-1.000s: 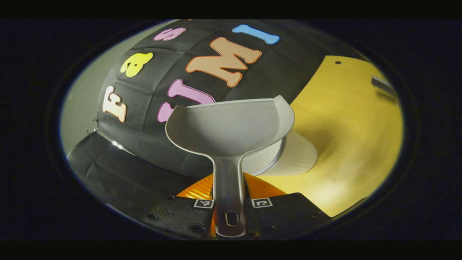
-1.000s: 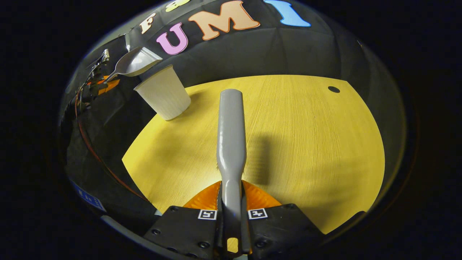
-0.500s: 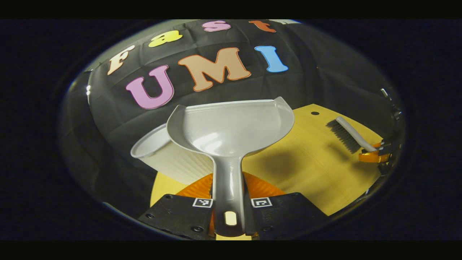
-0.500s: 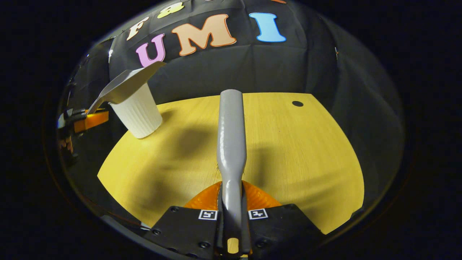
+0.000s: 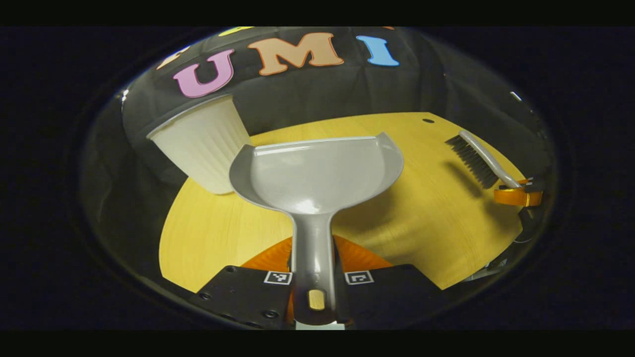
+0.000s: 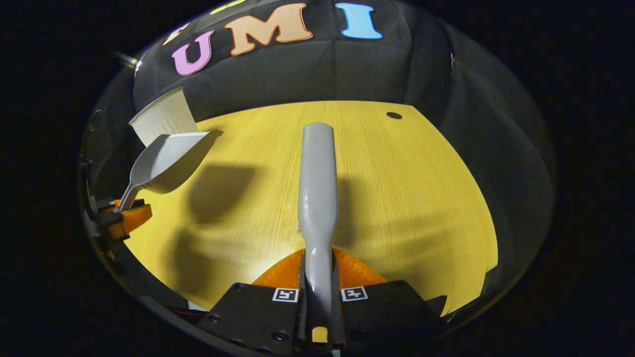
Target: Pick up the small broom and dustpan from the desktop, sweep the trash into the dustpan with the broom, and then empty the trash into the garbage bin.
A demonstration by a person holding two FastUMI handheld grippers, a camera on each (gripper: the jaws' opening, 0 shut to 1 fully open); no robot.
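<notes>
So going left to right across the yellow wood-grain desktop (image 5: 436, 233): at its far left corner stands the white ribbed paper-cup-style garbage bin (image 5: 203, 144), upright, right up against the black cloth wall. In the right gripper view the bin (image 6: 161, 116) sits at the same corner, partly covered by the dustpan.

Next over is the grey plastic dustpan (image 5: 317, 173). It's held up off the desktop, pan roughly level and open side up, just beside the bin and a bit nearer than it. The pan looks bare inside. The left gripper (image 5: 315, 292) has its two fingers clamped on the dustpan's handle, one on each side. From the right gripper view you can see the dustpan (image 6: 166, 161) hanging over the desktop's left side with its shadow on the wood below it.

Over at the right part of the desktop is the small broom with a grey handle and dark bristles (image 5: 478, 158), bristles pointing down toward the wood. The right gripper (image 6: 317, 297) pinches the broom's handle (image 6: 317, 183) between both fingers, and the handle runs straight ahead over the middle of the desktop.

There's a small dark round hole (image 6: 394, 115) in the desktop near its far right edge.
</notes>
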